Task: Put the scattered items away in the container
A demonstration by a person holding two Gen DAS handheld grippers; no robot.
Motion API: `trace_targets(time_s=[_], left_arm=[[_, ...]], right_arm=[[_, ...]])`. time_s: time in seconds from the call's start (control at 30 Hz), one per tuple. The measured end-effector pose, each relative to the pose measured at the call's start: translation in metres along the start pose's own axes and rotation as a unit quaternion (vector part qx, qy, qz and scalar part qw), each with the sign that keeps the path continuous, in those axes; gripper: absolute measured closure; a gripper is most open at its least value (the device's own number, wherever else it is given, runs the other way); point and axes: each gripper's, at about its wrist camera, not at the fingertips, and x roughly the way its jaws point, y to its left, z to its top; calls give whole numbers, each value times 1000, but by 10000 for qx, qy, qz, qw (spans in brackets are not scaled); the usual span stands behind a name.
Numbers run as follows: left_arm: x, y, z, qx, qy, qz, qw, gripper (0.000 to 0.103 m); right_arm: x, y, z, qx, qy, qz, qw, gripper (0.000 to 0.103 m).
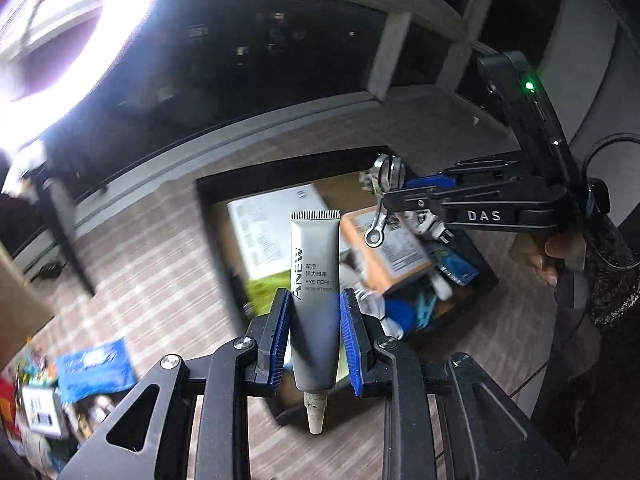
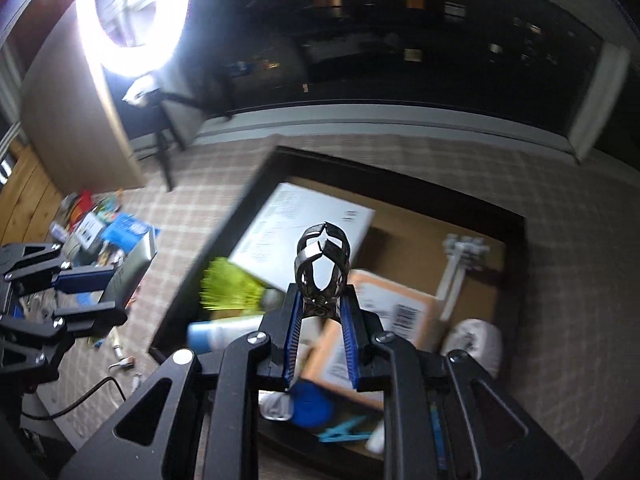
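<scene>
Left wrist view: the left gripper (image 1: 314, 336) pinches a grey eye-cream tube (image 1: 315, 280), the container (image 1: 208, 200) just beyond its jaws.

Right wrist view: the right gripper (image 2: 320, 332) pinches a metal clamp (image 2: 323, 268) above the container (image 2: 520, 264). Carrying step; next, likely lowering and letting go inside.

Upper left of your right wrist view, a glowing ring light (image 2: 132, 20), a dark window (image 2: 400, 40) across the top, checked flooring (image 2: 580, 240) below, a black cable (image 2: 80, 400) lower left.
</scene>
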Motion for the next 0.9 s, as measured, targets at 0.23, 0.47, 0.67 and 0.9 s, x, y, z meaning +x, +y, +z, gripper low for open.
trace_targets(time_s=[0.23, 0.47, 0.67, 0.9], left_arm=[[23, -30, 22, 228, 60, 271, 9994, 55], [15, -37, 20, 304, -68, 337, 9989, 56], [5, -34, 18, 276, -135, 399, 9987, 56], [-12, -21, 11, 120, -198, 470, 9986, 56]], right_arm=[[-10, -27, -5, 229, -260, -281, 9990, 33], [-14, -25, -3, 202, -388, -273, 9987, 33], [-12, -6, -1, 63, -378, -216, 9990, 33], [-9, 17, 0, -106, -300, -132, 9994, 33]])
